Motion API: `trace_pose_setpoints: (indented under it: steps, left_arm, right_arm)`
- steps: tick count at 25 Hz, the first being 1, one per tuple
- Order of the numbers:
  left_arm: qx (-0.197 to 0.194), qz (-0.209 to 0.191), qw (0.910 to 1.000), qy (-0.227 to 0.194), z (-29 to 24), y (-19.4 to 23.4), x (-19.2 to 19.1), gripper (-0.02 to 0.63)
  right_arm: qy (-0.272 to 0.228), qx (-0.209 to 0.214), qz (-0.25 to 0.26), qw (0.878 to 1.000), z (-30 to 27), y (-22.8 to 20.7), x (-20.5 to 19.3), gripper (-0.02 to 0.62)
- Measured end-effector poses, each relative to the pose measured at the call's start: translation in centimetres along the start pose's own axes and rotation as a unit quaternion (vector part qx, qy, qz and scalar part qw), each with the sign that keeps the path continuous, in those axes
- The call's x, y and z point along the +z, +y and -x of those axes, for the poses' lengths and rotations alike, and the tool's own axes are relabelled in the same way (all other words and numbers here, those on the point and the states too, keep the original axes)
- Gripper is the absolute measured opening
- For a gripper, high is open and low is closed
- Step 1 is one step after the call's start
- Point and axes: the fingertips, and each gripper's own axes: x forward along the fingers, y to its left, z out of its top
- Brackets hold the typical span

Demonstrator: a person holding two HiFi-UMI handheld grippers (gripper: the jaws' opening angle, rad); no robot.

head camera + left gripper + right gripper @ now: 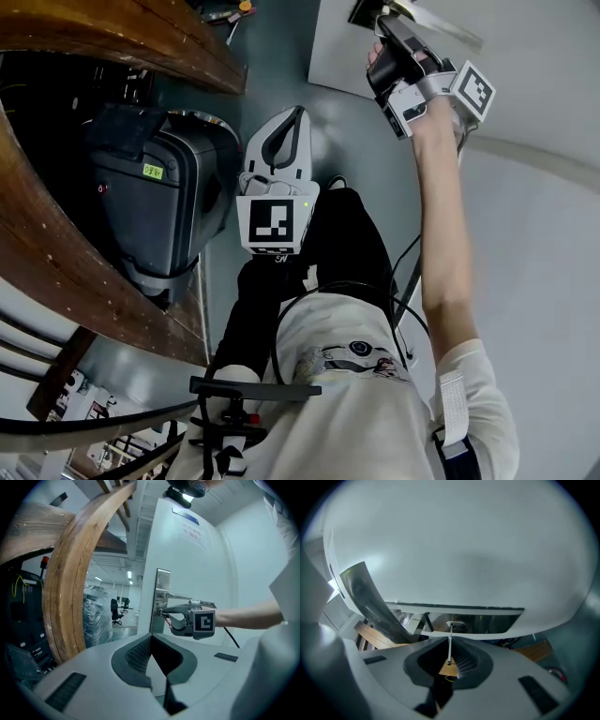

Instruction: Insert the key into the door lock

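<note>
White door [342, 52] over grey floor [281, 66] in the head view: the right gripper [382, 28] reaches to one o'clock, arm stretched toward the lock, while the left gripper [296, 117] hangs near centre, clear of the work. In the left gripper view its jaws are together on nothing, facing the lock plate [162, 597]. In the right gripper view the jaws clamp the key [450, 631], shaft pointing to twelve o'clock with its tip at the keyhole [455, 624], lined up, I'd say, for a straight push.
</note>
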Motion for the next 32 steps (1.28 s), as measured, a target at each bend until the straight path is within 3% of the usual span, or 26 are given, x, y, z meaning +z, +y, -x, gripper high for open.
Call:
trace_pose_setpoints:
  steps: [12,17,22,24,32]
  left_arm:
    - [0.0,0.002,1.0,0.01,-1.0,0.3,-0.4,0.002]
    - [-0.001,0.002,0.9999,0.01,-1.5,0.3,-0.7,0.002]
    - [0.0,0.006,0.9999,0.016,-2.0,0.5,-1.0,0.002]
    - [0.0,0.008,0.9998,0.019,-2.3,0.4,-0.9,0.002]
    - [-0.004,0.009,0.9997,0.024,-2.8,0.1,-1.1,0.002]
  right_arm:
    - [0.007,0.0,-0.011,1.0,-0.9,-0.2,1.0,0.026]
    - [0.005,0.018,-0.016,1.0,-1.3,-0.2,1.2,0.026]
    - [0.016,0.037,0.018,0.999,-1.3,0.6,1.1,0.028]
    - [0.033,0.039,0.04,0.998,-0.9,0.9,0.5,0.059]
    - [0.037,0.011,0.063,0.997,-0.7,0.3,0.0,0.037]
